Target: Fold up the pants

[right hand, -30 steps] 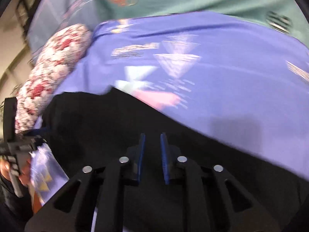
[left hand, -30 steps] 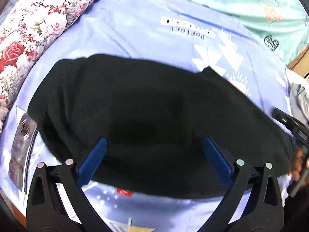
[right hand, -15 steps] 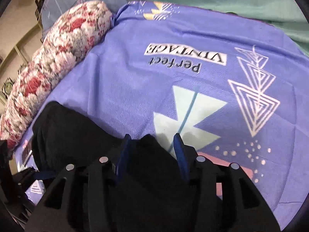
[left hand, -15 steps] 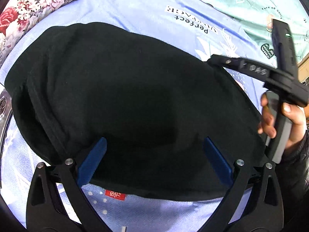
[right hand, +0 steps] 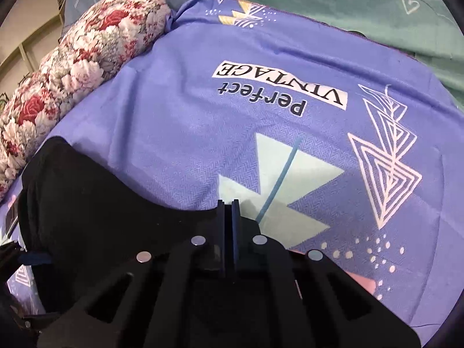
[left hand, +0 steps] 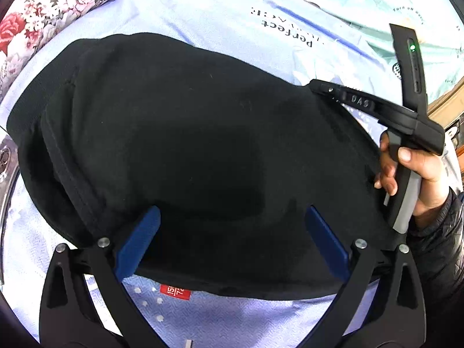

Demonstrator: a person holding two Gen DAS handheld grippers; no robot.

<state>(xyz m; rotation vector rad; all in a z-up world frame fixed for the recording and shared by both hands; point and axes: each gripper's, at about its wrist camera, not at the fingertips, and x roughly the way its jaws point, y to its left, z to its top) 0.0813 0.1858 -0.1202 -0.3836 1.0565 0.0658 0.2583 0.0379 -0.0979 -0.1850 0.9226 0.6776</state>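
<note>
Pants (left hand: 185, 145), black, lie bunched across the middle of the left wrist view on a purple printed sheet (left hand: 232, 17); a red label (left hand: 175, 291) shows just below their near edge. Left gripper (left hand: 232, 240): blue fingers (left hand: 139, 239) spread wide, over the near hem, nothing pinched. Right gripper (right hand: 228, 206), lower centre of its own view: jaws pressed together at the far corner of the pants (right hand: 101, 208), apparently pinching the black cloth. A hand (left hand: 411, 171) at right of the left view holds its handle. Floral pillow (right hand: 72, 66) upper left; green blanket (right hand: 362, 3) along the top.
</note>
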